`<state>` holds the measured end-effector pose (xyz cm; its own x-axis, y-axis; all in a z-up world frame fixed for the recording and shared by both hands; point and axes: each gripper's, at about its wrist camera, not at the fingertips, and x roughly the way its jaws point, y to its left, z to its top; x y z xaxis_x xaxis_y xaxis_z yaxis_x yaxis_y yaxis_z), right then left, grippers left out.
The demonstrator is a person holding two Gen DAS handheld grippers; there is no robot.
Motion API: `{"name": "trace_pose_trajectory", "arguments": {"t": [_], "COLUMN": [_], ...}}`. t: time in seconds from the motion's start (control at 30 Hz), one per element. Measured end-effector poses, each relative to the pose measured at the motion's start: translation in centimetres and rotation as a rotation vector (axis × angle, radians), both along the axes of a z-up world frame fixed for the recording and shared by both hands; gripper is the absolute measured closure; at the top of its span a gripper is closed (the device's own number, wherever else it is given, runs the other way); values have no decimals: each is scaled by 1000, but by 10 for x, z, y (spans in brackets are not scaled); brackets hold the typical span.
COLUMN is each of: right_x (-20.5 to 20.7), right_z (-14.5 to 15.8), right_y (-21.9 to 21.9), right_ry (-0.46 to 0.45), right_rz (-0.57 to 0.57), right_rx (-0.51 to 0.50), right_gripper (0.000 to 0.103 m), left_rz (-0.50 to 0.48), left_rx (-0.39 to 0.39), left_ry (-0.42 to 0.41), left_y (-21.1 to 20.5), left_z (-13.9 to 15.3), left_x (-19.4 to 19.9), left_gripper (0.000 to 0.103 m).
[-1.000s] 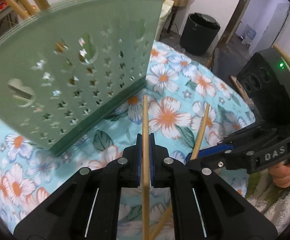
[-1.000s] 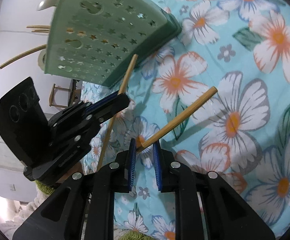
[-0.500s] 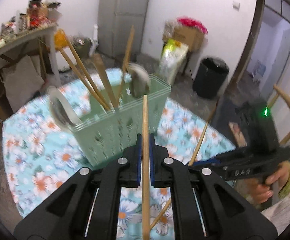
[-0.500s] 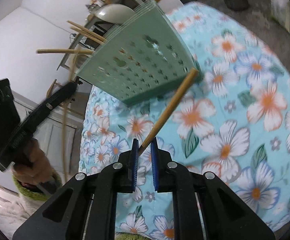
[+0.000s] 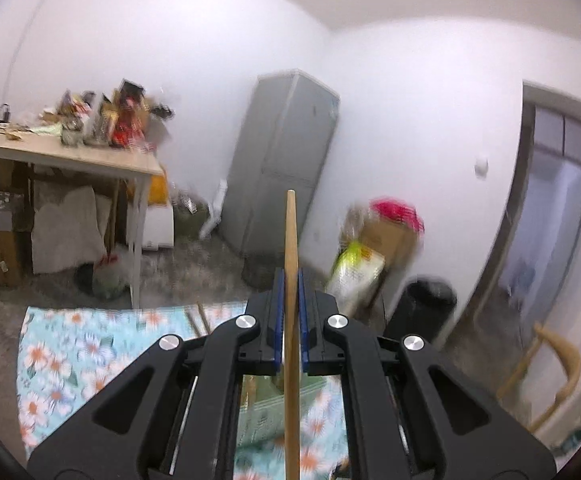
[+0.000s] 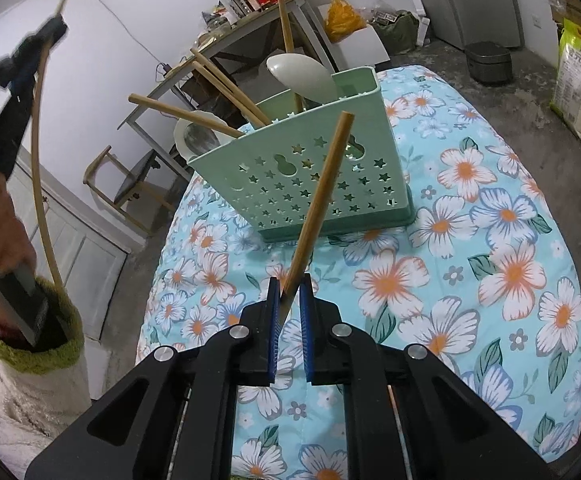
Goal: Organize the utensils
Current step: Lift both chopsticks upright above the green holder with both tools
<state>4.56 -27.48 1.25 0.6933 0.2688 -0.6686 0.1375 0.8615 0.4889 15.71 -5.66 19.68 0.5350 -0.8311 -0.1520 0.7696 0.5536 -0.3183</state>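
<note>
My left gripper is shut on a wooden chopstick that points up at the room. It also shows in the right wrist view, raised high at the far left with its chopstick. My right gripper is shut on a second chopstick that slants up toward the green perforated utensil basket. The basket stands on the floral cloth and holds several chopsticks and two spoons. In the left wrist view the basket is mostly hidden below the fingers.
A wooden table with clutter stands at the back left. A grey cabinet, a cardboard box, a black bin and a wooden chair stand around the room.
Both grippers have lifted with their chopsticks. The left one has risen high and tipped up to face the room. The right one has pulled back above the cloth.
</note>
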Motion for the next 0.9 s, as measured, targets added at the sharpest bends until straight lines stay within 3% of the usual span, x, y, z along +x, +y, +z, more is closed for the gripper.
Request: {"name": "trace_pose_trajectory", "arguments": {"t": [0.13,0.43,0.67,0.9], "right_x": [3,7,10,11], "right_z": [-3,-8,-13,-18], "right_y": [4,-1,-8,-13], "right_ry": [4,16,25,30], "right_rz": [-3,-17,-24,-20], "right_rx": [4,26,53,74], "right_gripper": [93,93,93,93], "left_rz": [69,177,301,406], "left_rx": [-136,-302,-310,-247], "left_ry": [-14,-40,-89,-91], "left_y": [-1,-34,-69,-98], "left_z": [9,11,-7,-33], "left_x": [12,33,40,51], "left_gripper": [98,98,98,98]}}
